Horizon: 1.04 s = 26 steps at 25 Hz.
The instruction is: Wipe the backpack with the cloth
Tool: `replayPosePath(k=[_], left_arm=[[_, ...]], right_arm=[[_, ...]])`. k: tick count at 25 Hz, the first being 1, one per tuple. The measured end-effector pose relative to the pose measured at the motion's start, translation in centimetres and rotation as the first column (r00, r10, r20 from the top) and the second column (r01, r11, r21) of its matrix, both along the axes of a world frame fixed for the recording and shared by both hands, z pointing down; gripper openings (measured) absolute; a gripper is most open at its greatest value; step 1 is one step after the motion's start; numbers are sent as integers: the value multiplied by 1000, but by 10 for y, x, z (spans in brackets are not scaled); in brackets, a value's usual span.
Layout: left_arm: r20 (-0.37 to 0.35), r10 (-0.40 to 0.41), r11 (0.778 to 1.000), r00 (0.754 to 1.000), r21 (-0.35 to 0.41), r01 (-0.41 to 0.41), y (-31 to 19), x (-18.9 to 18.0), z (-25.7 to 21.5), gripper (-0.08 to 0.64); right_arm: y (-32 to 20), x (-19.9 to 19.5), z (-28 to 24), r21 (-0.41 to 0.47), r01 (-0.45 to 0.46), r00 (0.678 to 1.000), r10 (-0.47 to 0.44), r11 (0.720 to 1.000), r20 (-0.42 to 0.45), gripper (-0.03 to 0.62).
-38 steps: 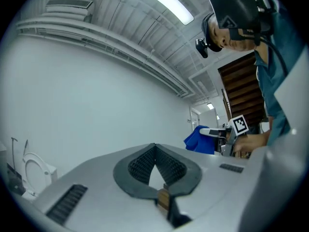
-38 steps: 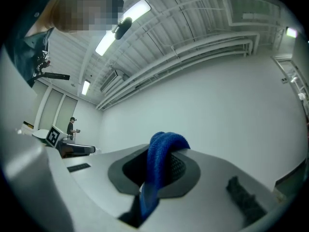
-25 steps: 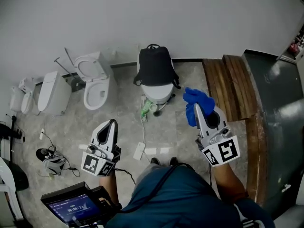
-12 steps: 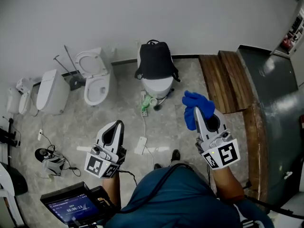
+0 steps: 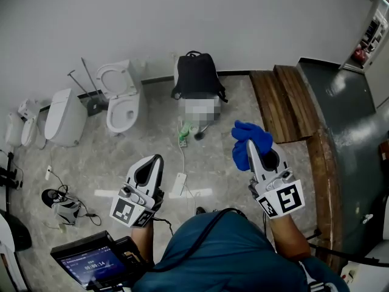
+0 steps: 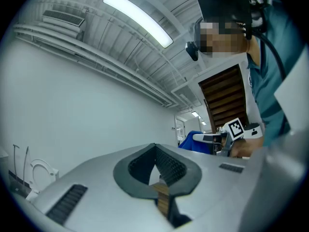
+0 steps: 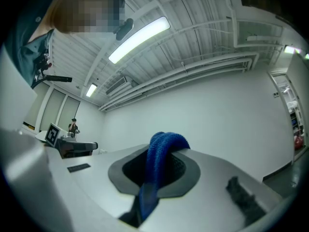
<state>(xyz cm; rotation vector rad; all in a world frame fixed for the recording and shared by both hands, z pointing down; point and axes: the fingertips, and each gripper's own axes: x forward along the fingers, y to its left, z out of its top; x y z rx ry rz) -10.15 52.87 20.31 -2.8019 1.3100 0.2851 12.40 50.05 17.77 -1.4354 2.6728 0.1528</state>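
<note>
The black backpack (image 5: 196, 78) stands upright on a white toilet against the far wall, well ahead of both grippers. My right gripper (image 5: 249, 141) is raised at the right and is shut on a blue cloth (image 5: 247, 140). The cloth bunches over the jaw tips and hangs between them in the right gripper view, cloth (image 7: 161, 154), gripper (image 7: 159, 146). My left gripper (image 5: 156, 160) is held at the lower left, jaws together with nothing between them, as the left gripper view shows (image 6: 155, 148). That view also catches the blue cloth (image 6: 193, 139).
A white toilet with its seat up (image 5: 121, 102) and another white unit (image 5: 62, 118) stand at the left wall. Wooden planks (image 5: 285, 102) and a grey metal surface (image 5: 349, 120) lie to the right. A cable with a power strip (image 5: 178, 186) and a green bottle (image 5: 184, 140) are on the floor.
The backpack now sits a little higher in the head view. The left gripper has drifted slightly right. The right gripper still holds the cloth.
</note>
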Motion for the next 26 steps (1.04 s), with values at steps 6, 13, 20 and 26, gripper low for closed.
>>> replayPosePath(k=[6, 13, 20, 26], left_arm=[[-8, 14, 1000, 1000, 6, -14, 22, 13, -11, 0], [-16, 20, 1000, 1000, 16, -20, 26, 19, -14, 0], [-8, 5, 1000, 1000, 27, -5, 36, 25, -23, 0], [-9, 4, 1000, 1000, 29, -4, 48, 32, -24, 0]], right_arm=[[19, 5, -9, -2, -13, 999, 13, 1000, -48, 28], [25, 10, -11, -3, -14, 999, 14, 1000, -51, 28], [35, 19, -15, 3, -12, 999, 12, 1000, -53, 28], [45, 25, -16, 5, -12, 999, 12, 1000, -52, 28]])
